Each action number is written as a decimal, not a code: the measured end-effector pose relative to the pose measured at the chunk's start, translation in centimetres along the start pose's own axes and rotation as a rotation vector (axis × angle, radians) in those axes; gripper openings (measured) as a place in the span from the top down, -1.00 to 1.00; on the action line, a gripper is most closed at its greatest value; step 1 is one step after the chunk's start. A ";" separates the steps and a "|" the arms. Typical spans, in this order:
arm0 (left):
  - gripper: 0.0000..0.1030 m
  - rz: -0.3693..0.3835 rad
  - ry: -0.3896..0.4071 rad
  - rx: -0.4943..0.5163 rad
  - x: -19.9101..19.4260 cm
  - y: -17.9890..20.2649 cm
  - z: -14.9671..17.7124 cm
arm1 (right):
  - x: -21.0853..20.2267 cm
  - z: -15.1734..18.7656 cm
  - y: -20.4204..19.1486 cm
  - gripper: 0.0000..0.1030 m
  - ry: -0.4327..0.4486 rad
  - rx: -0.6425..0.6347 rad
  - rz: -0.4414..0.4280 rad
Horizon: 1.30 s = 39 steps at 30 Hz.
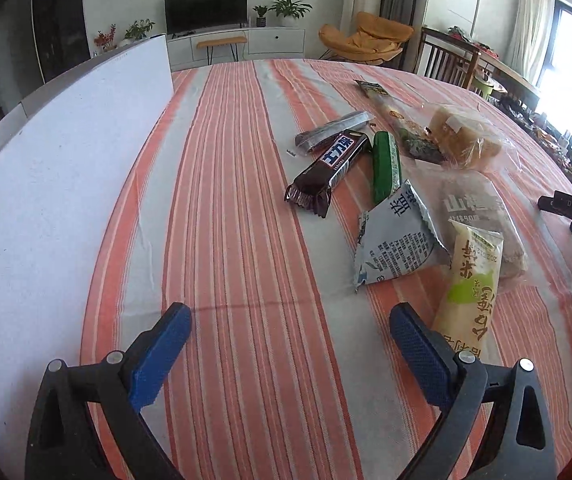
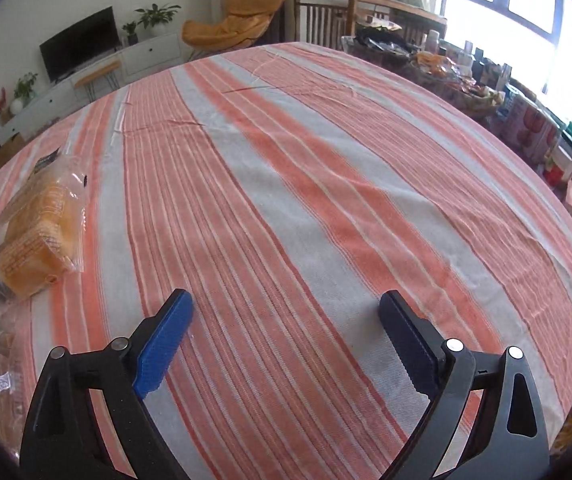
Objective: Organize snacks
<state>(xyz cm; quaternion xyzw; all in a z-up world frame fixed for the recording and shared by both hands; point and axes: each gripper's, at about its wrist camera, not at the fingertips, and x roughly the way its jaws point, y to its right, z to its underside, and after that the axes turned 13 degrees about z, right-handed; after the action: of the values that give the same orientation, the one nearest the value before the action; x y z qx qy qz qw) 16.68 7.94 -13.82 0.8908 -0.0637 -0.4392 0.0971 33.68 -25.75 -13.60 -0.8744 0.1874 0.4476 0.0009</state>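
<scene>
From the left wrist, the left gripper [image 1: 290, 320] is hanging over the striped tablecloth [image 1: 225, 200] with its jaws spread wide and nothing between them. The snacks are lying in a loose cluster ahead and to the right: a chocolate bar [image 1: 328, 168], a green packet [image 1: 386, 166], a grey pouch [image 1: 396, 240], a yellow-green stick [image 1: 472, 280] and bagged bread [image 1: 464, 138]. A white board [image 1: 57, 184] is standing at the left.

From the right wrist, the right gripper [image 2: 286, 316] is likewise gaping empty over bare cloth [image 2: 306, 180]. The bread [image 2: 39, 236] is sitting far left; the packets below it are probably more snacks, too cropped to tell.
</scene>
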 end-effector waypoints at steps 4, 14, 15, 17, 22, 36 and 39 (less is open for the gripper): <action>-0.92 -0.013 -0.005 0.002 0.1 0.0 -0.1 | 0.0 0.0 0.0 -0.87 0.000 0.000 0.000; -0.95 -0.032 -0.014 0.001 0.3 0.1 -0.4 | 0.1 0.0 0.0 -0.88 0.001 0.000 0.000; -0.95 -0.027 -0.007 -0.010 0.2 -0.1 -0.4 | 0.1 0.0 0.0 -0.87 0.001 0.000 0.000; -0.95 -0.012 0.007 -0.036 -0.1 -0.6 -0.3 | 0.1 -0.1 0.0 -0.87 0.001 0.000 0.000; -0.99 0.019 0.020 -0.054 -0.3 -1.0 -0.4 | 0.1 0.0 0.0 -0.87 0.001 0.000 0.000; -0.99 0.028 0.026 -0.059 -0.3 -1.0 -0.4 | 0.1 0.1 0.0 -0.87 0.001 0.000 0.000; -0.99 0.028 0.026 -0.059 -0.3 -1.0 -0.4 | 0.1 0.1 0.0 -0.87 0.001 -0.001 0.000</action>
<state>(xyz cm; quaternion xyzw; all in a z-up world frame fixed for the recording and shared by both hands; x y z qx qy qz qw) 16.80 9.05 -13.60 0.8922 -0.0618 -0.4281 0.1304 33.67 -25.80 -13.76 -0.8746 0.1870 0.4472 0.0007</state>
